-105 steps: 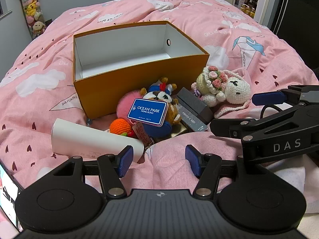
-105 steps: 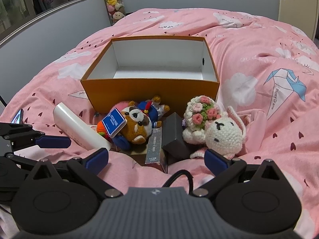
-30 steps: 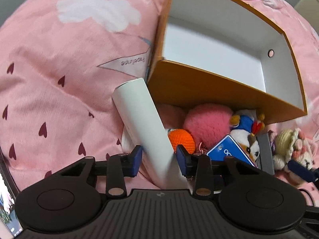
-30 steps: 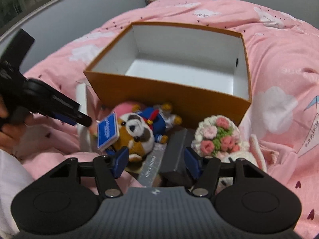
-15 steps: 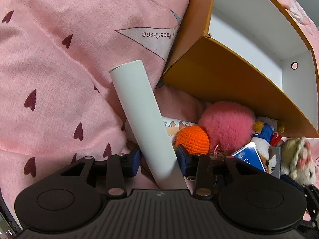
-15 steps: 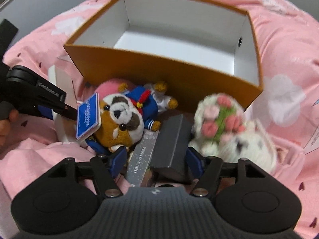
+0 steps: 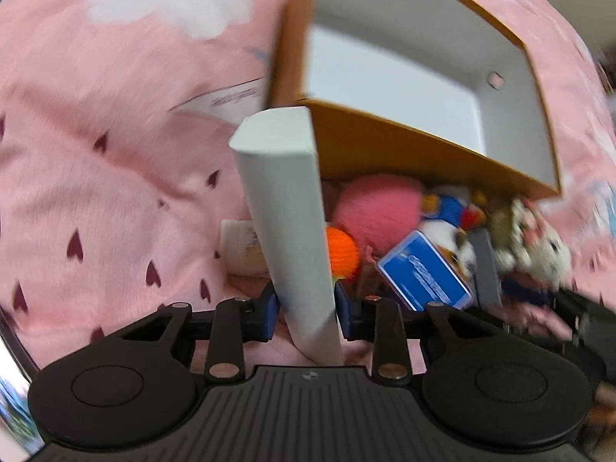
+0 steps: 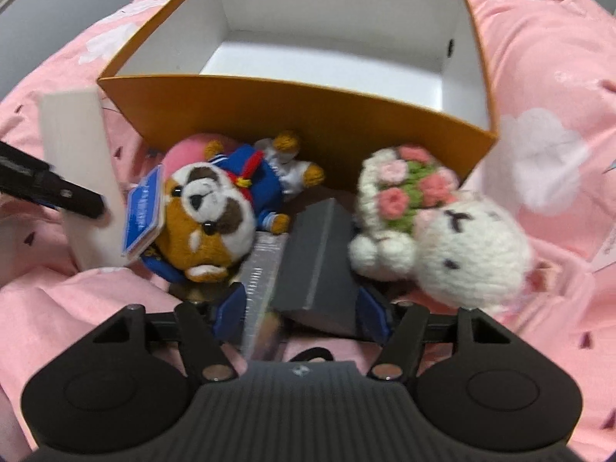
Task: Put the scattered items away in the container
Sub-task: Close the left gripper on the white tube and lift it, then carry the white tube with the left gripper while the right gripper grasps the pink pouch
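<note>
Left gripper (image 7: 304,317) has just been closing, pads now clamped on the white tube (image 7: 287,208), tilted up beside the orange box's (image 7: 389,142) corner. Right gripper (image 8: 302,312) half-wide, straddling the grey box (image 8: 317,258) on the bed (image 8: 550,73); pads apparently not pressing.

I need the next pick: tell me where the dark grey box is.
In the right wrist view the dark grey box lies between the right hand-held gripper's open blue pads, flanked by the dog plush and white crochet bunny, before the orange box.
</note>
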A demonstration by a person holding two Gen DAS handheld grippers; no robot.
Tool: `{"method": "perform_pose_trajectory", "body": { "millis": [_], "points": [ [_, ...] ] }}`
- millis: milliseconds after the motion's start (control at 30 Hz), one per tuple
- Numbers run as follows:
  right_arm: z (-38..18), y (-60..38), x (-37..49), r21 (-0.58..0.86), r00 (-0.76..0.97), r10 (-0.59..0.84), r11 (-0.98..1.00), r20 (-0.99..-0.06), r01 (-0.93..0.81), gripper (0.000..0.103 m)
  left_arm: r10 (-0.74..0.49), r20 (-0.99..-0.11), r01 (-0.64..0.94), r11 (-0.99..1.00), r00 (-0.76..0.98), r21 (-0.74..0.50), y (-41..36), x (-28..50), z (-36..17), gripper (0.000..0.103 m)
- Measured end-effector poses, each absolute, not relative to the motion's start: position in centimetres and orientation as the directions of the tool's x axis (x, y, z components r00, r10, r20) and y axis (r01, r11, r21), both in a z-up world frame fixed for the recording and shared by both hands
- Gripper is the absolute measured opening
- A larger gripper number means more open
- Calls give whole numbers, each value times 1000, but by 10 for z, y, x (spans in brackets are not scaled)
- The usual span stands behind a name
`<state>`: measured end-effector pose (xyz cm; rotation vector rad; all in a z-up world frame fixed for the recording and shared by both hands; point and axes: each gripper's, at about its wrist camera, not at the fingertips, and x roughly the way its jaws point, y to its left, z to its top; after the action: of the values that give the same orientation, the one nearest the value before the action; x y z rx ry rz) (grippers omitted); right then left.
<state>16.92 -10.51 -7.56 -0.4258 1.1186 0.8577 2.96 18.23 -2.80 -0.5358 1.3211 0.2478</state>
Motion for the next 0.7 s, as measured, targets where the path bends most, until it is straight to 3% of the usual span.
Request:
{"method": "perform_pose_trajectory", "body": {
  "millis": [100, 267, 333, 400, 433, 700],
  "points": [
    [-77, -104, 170, 115, 174, 387, 618, -905, -778, 67, -117, -968, -395, 897, 222, -199, 150, 44, -32, 34],
    [-81, -90, 166, 115, 179, 394, 617, -902, -778, 67, -92, -977, -433, 885, 194, -169, 128, 59, -48, 35],
    [-79, -86, 165, 105, 183, 384, 617, -905, -780, 63, -91, -976, -449, 877, 200, -173, 130, 57, -48, 35],
    [-73, -89, 169, 100, 191, 381, 625, -905, -774, 44, -78, -974, -452, 876, 212, -169, 133, 52, -47, 36],
    [-71, -92, 172, 97, 195, 376, 632, -906, -769, 41, -64, -973, -454, 876, 221, -161, 132, 48, -46, 36],
    [-45, -134, 161, 137, 242, 445, 665, -862, -734, 40, -2, -955, -557, 812, 296, -175, 137, 31, -57, 38]
  ]
}}
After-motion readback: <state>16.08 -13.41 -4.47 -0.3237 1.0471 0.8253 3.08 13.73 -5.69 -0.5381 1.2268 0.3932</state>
